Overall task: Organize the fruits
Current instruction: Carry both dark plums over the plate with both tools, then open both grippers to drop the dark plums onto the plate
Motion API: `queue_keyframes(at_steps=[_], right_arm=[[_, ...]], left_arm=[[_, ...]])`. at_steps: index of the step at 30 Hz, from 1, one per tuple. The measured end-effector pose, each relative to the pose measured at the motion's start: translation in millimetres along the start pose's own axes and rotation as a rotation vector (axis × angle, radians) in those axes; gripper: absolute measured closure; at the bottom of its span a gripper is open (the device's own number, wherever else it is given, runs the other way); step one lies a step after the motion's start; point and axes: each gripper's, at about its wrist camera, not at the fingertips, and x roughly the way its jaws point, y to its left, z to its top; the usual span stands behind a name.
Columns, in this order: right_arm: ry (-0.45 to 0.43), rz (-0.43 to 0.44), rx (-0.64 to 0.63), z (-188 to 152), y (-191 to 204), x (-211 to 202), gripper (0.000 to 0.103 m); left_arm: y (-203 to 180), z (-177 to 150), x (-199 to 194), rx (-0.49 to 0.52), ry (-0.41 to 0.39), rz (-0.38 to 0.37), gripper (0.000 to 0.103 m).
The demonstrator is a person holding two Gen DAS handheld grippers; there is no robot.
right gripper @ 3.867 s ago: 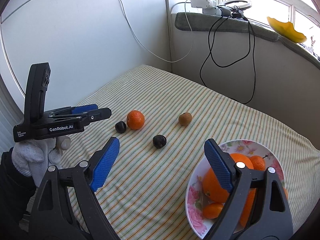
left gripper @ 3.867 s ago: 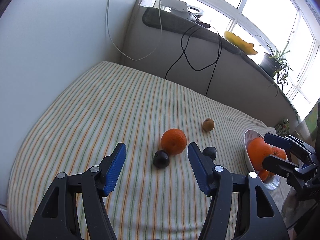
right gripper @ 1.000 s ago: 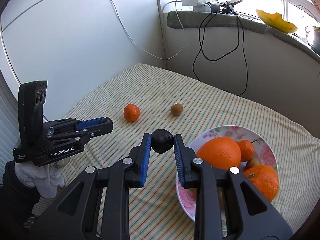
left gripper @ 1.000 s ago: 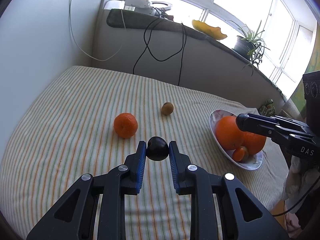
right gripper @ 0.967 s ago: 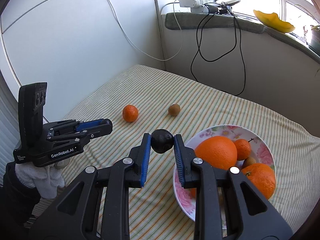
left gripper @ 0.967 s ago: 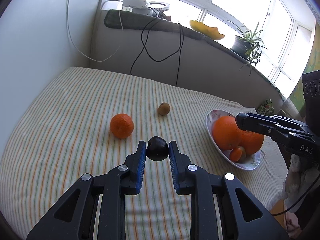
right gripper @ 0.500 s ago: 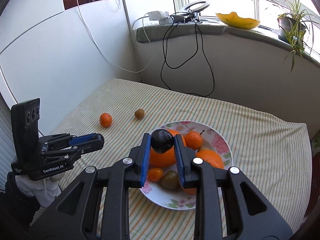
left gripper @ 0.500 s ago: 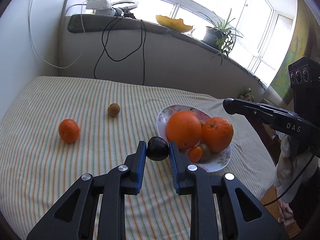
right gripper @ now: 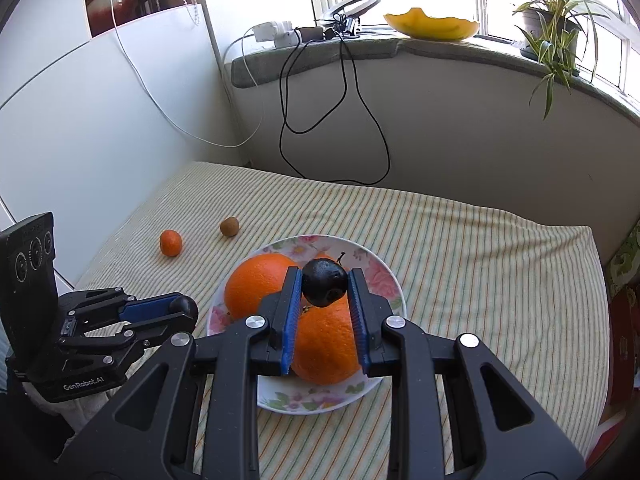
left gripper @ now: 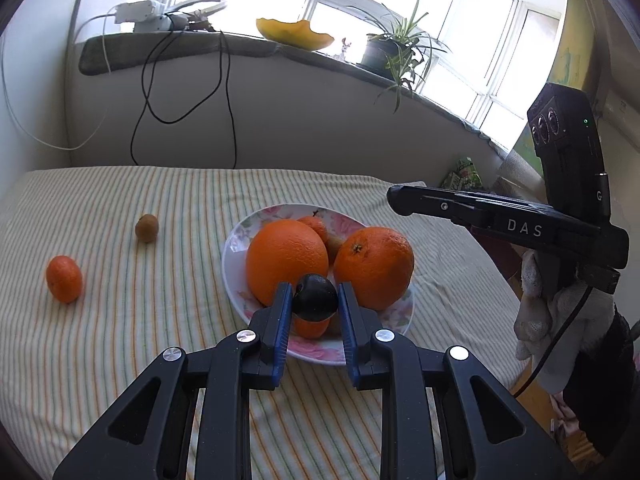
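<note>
My left gripper (left gripper: 315, 312) is shut on a dark plum (left gripper: 315, 297) and holds it over the near rim of the floral plate (left gripper: 236, 248). My right gripper (right gripper: 324, 308) is shut on a second dark plum (right gripper: 325, 283), held above the oranges on the same plate (right gripper: 380, 276). The plate holds two large oranges (left gripper: 286, 258) (left gripper: 374, 266) and smaller fruit. A small tangerine (left gripper: 64, 279) and a kiwi (left gripper: 147, 228) lie on the striped cloth to the plate's left. The left gripper also shows in the right wrist view (right gripper: 176, 312), left of the plate.
The striped cloth covers the table (right gripper: 480, 264), which ends at a wall at the back and left. Black and white cables (right gripper: 340, 120) hang from the window ledge above. A potted plant (right gripper: 556, 20) and a yellow dish (right gripper: 432, 24) stand on the ledge.
Both grippers have moved right with their plums, from over the cloth to over the plate. The jaws have stayed shut on the plums.
</note>
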Motion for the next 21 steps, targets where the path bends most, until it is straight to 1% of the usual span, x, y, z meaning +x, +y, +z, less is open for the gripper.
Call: queue_keyframes(at_steps=[5, 8, 14, 21], right_arm=[[0.026, -0.008, 0.023, 1.0, -15.3, 14.8, 0.078], [0.036, 0.003, 0.041, 1.7, -22.4, 22.6, 0.078], [0.058, 0.016, 0.036, 6.5, -27.8, 36.6, 0.078], [0.068, 0.045, 0.048, 10.4, -32.0, 46.2, 0.078]], left_arm=[[-9.9, 1.0, 8.1, 0.017, 0.014, -0.011, 0.082], [-13.8, 2.3, 12.6, 0.026, 0.019, -0.012, 0.082], [-21.1, 5.8, 22.5, 0.036, 0.031, -0.019, 0.082], [-23.2, 8.1, 26.8, 0.044, 0.032, -0.009, 0.081]])
